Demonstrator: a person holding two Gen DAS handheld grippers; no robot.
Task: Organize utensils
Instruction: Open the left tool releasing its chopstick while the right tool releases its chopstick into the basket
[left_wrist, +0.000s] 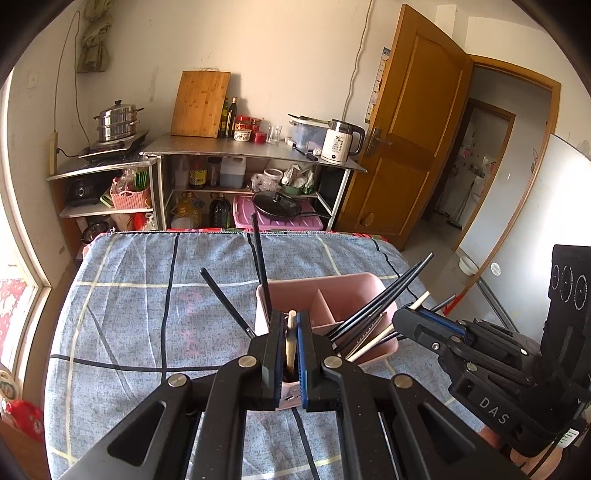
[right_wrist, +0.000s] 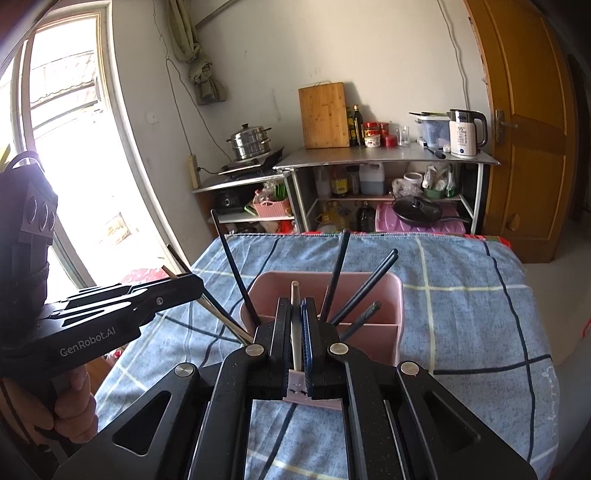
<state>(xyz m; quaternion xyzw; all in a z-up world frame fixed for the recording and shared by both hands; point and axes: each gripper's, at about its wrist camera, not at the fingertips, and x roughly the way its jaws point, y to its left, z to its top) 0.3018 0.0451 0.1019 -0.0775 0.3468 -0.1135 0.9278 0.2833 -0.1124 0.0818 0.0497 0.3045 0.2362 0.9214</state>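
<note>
A pink divided utensil holder (left_wrist: 354, 277) (right_wrist: 373, 276) stands on the blue checked tablecloth (left_wrist: 147, 314). Several dark chopsticks (left_wrist: 384, 299) (right_wrist: 236, 271) lean out of its compartments. My left gripper (left_wrist: 290, 318) is shut on a pale wooden chopstick (left_wrist: 291, 338), held just in front of the holder's near left corner. The right wrist view shows this gripper (right_wrist: 197, 285) at the left with the stick passing through it. My right gripper (right_wrist: 297, 305) is shut on a white chopstick (right_wrist: 296, 332) over the holder's near side. In the left wrist view the right gripper (left_wrist: 402, 318) sits at the holder's right end, its white chopstick (left_wrist: 384, 336) angling into it.
Beyond the table's far edge stands a steel shelf unit (left_wrist: 255, 147) with a kettle (left_wrist: 341, 142), cutting board (left_wrist: 201, 105) and stacked steamer pot (left_wrist: 118, 120). A wooden door (left_wrist: 410, 140) hangs open at right. A window (right_wrist: 70, 147) is at left. A hand (right_wrist: 74, 398) grips the left tool.
</note>
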